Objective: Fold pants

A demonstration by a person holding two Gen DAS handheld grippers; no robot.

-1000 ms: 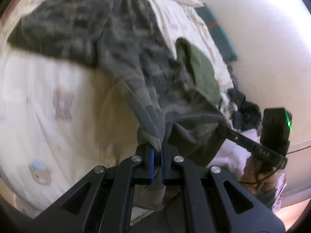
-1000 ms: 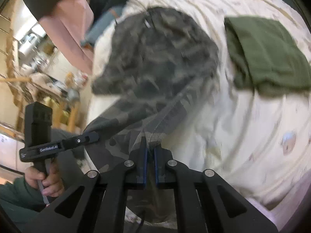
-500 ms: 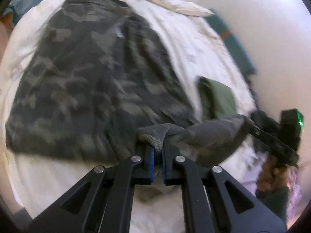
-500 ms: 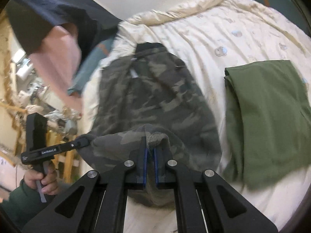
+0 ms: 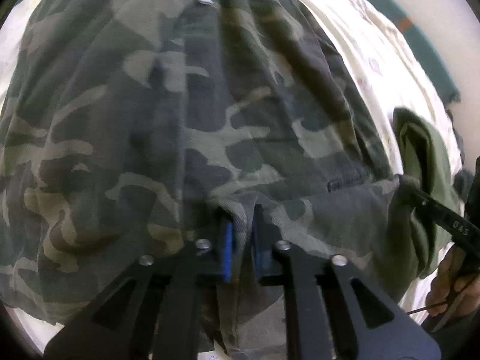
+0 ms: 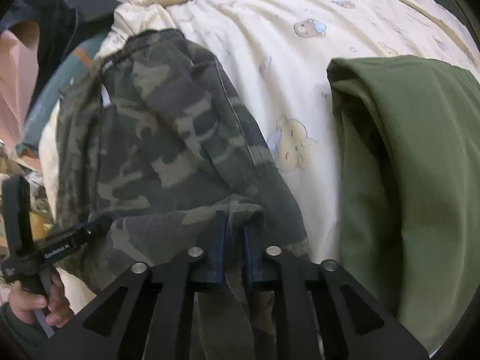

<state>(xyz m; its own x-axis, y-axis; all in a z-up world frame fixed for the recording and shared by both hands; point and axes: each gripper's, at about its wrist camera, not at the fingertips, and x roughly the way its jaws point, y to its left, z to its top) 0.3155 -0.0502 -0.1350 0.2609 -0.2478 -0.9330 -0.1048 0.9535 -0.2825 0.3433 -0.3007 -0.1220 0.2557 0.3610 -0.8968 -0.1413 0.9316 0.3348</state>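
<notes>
We see the camo pants [image 5: 186, 126] lying flat on the bed [image 6: 270, 60], long axis running away from both cameras, waistband at the far end. The cuffs are doubled back over the legs. Left gripper [image 5: 241, 240]: jaws have just been opening, narrow gap, cuff between them, pads apparently clear. Right gripper [image 6: 232, 240]: same. A folded green garment [image 6: 405, 165] lies beside the pants, apart.

Camouflage pants [image 6: 168, 138] in greens and greys, an olive cloth [image 6: 414, 162], a bear-printed cream sheet [image 6: 288, 69].
</notes>
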